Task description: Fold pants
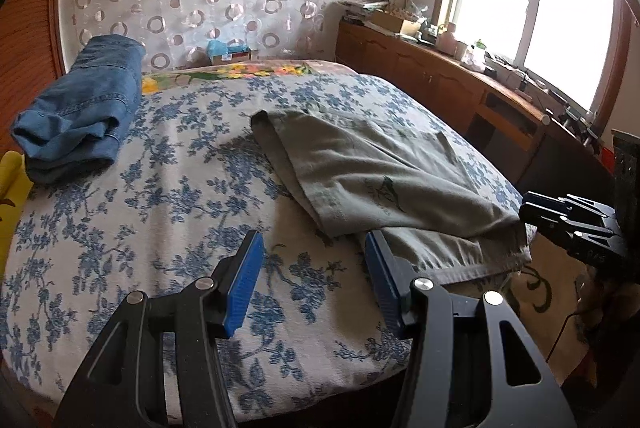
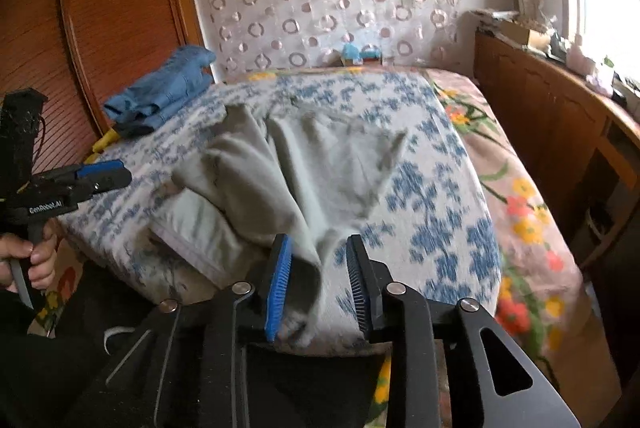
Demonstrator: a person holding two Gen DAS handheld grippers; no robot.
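So the grey pants (image 1: 384,167) are lying folded over on the near right part of the bed (image 1: 160,211). Right gripper (image 2: 318,280) has its jaws partly apart with a bit of grey cloth hanging loose between them, not pinched as far as I can tell. Left gripper (image 1: 312,280) is half open over bare bedspread, holding nothing, just left of the pants' near edge. I'd smooth the layers and line up the edges before the next fold. 1 pair of folded jeans (image 1: 80,107) sits far left, well clear. Cabinet (image 1: 440,83) on the right isn't in the way.
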